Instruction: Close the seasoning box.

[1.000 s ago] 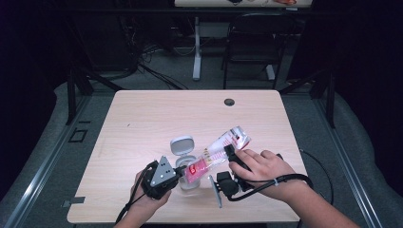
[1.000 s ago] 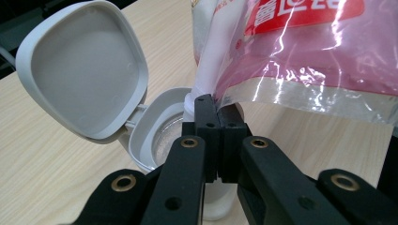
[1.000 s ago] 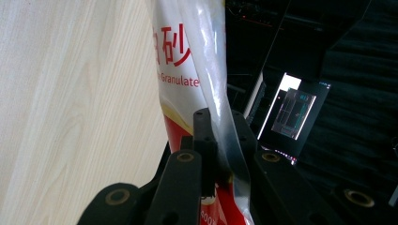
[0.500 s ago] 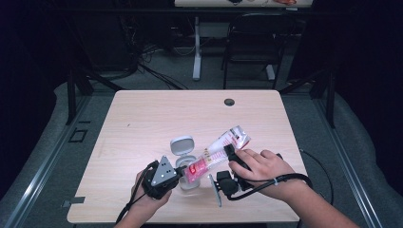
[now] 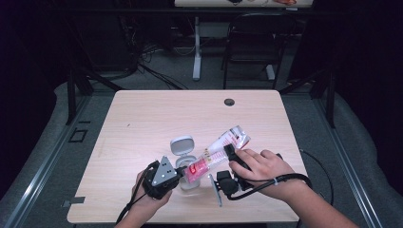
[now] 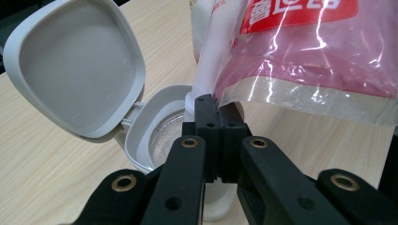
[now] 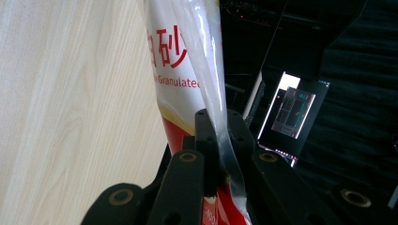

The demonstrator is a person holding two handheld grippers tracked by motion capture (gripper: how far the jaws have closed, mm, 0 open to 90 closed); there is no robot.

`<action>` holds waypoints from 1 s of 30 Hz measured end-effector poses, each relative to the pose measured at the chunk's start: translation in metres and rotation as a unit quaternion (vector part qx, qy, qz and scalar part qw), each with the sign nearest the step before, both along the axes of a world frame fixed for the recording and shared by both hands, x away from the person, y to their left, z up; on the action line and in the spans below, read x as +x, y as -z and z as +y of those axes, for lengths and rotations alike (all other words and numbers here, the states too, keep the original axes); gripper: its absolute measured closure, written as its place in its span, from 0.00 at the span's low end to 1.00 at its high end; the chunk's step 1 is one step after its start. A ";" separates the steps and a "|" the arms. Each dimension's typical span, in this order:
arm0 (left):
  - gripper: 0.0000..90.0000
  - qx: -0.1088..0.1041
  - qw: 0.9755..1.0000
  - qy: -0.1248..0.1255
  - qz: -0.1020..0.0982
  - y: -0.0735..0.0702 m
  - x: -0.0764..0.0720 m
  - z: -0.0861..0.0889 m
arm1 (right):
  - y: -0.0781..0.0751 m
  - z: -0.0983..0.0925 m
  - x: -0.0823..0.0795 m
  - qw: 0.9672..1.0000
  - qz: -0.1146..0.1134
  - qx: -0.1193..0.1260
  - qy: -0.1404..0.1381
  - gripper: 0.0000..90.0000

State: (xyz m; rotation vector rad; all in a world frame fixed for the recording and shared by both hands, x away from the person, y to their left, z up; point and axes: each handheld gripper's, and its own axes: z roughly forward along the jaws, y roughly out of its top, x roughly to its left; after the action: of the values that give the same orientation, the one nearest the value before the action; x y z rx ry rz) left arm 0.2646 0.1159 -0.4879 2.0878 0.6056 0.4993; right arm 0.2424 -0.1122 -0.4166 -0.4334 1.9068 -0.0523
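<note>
A clear and red bag of granulated sugar (image 5: 219,148) hangs tilted, its low end over a white container (image 5: 189,184) near the table's front edge. The container's lid (image 5: 181,145) is flipped open toward the back. My left gripper (image 5: 183,172) is shut on the bag's low white corner (image 6: 206,82), just above the container's mouth (image 6: 162,138), beside the raised lid (image 6: 75,70). My right gripper (image 5: 228,151) is shut on the bag higher up. In the right gripper view its jaws (image 7: 218,123) pinch a fold of the bag (image 7: 180,65) above the table (image 7: 61,93).
The wooden table (image 5: 142,118) has a round cable hole (image 5: 229,102) near its far edge. A black chair (image 5: 252,42) and a desk leg (image 5: 196,47) stand on the floor beyond. A lit screen (image 7: 291,110) shows in the dark behind the bag.
</note>
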 end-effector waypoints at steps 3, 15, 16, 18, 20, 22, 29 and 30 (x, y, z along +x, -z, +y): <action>1.00 0.000 1.000 0.000 0.000 0.000 0.000 0.000 | 0.000 0.000 0.000 1.000 -0.002 -0.002 -0.001 0.96; 1.00 -0.002 1.000 -0.001 0.000 -0.001 0.000 0.001 | -0.001 0.002 0.000 1.000 0.000 0.002 -0.005 0.96; 1.00 -0.002 1.000 -0.001 0.000 -0.001 0.000 0.001 | -0.002 0.002 0.000 1.000 -0.003 -0.002 -0.003 0.96; 1.00 -0.003 1.000 -0.002 0.000 -0.001 0.000 0.001 | -0.002 0.002 0.000 1.000 -0.002 0.000 -0.003 0.96; 1.00 -0.002 1.000 -0.001 -0.001 -0.001 0.000 0.001 | -0.003 0.003 0.000 1.000 -0.003 -0.001 -0.003 0.96; 1.00 -0.002 1.000 -0.001 -0.001 -0.001 0.000 0.002 | -0.003 0.003 0.000 1.000 -0.003 0.000 -0.004 0.96; 1.00 -0.004 1.000 -0.002 -0.001 -0.001 0.000 0.002 | -0.004 0.004 0.001 1.000 -0.004 0.001 -0.004 0.96; 1.00 -0.004 1.000 -0.002 -0.002 -0.002 0.000 0.002 | -0.004 0.004 0.001 1.000 -0.003 0.001 -0.005 0.96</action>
State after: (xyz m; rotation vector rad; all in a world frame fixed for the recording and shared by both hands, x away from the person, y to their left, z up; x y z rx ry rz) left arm 0.2644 0.1180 -0.4862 2.0773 0.6088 0.5032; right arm 0.2433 -0.1086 -0.4127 -0.4405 1.8981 -0.0442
